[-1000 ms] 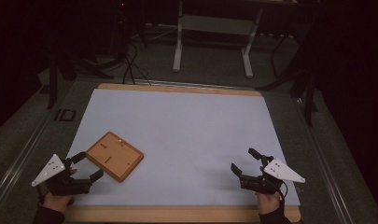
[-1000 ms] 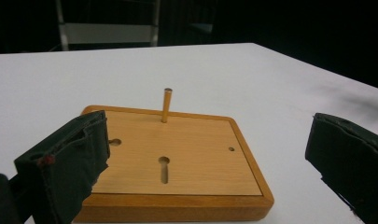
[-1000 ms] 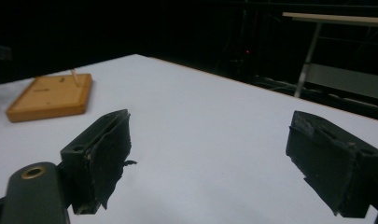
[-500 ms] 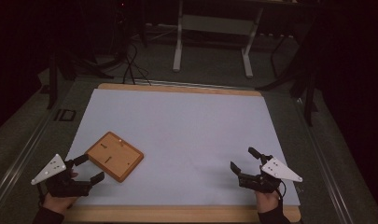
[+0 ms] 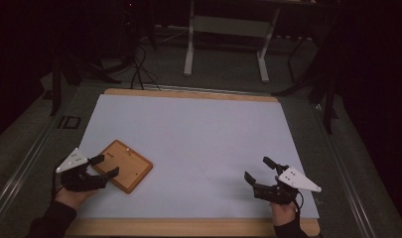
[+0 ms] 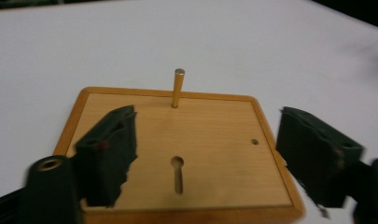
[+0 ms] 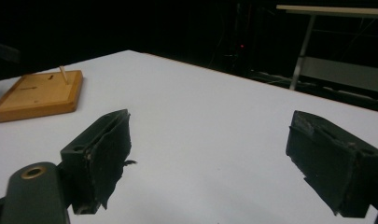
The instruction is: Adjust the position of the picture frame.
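Wooden board (image 6: 177, 154) with upright peg (image 6: 178, 87) between the open, just-narrowing jaws of the left tool (image 5: 103, 166), unpinched

Flat wooden board (image 5: 125, 165): light tan face, darker orange-brown rim, plain grain. Thin brass-coloured metal peg (image 6: 178, 87) standing on it. White sheet-covered tabletop (image 5: 203, 144), pale wood edge. Left tool (image 5: 106, 166): black jaws, pale grey three-cornered top plate. Right tool (image 5: 258, 169): the same colours.
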Action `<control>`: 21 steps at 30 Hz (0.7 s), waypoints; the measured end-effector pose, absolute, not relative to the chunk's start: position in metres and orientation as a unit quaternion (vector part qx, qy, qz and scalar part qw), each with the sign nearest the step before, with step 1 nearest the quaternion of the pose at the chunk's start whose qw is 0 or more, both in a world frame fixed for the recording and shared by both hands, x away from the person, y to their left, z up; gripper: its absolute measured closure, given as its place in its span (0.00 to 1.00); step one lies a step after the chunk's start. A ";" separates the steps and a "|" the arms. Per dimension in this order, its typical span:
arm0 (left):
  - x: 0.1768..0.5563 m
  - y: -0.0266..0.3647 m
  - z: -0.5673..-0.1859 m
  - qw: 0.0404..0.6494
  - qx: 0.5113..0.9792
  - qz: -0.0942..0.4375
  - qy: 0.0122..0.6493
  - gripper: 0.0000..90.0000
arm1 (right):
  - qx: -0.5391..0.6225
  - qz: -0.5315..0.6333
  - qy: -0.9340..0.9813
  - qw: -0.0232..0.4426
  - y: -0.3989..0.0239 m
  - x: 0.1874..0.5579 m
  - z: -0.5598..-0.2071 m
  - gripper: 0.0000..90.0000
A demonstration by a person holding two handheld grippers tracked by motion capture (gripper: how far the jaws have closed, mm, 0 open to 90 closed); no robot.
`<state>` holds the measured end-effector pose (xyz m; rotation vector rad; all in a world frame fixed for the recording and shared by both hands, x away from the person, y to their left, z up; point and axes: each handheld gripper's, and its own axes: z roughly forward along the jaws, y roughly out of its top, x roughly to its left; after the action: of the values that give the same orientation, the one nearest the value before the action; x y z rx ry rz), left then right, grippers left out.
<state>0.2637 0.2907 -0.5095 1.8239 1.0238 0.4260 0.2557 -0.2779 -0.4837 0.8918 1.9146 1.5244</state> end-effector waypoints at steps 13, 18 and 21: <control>0.305 0.269 -0.515 0.436 0.778 0.182 0.413 0.68 | 0.327 0.562 0.716 0.253 -0.278 0.257 -0.486 0.15; 0.319 0.263 -0.519 0.428 0.781 0.181 0.418 0.69 | 0.326 0.563 0.717 0.249 -0.279 0.257 -0.487 0.15; 0.323 0.261 -0.522 0.419 0.782 0.182 0.424 0.69 | 0.325 0.563 0.719 0.246 -0.279 0.258 -0.487 0.15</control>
<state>0.3232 0.2608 -0.5217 1.9611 1.0638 0.4558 0.2581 -0.2790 -0.4872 0.8861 1.9601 1.5368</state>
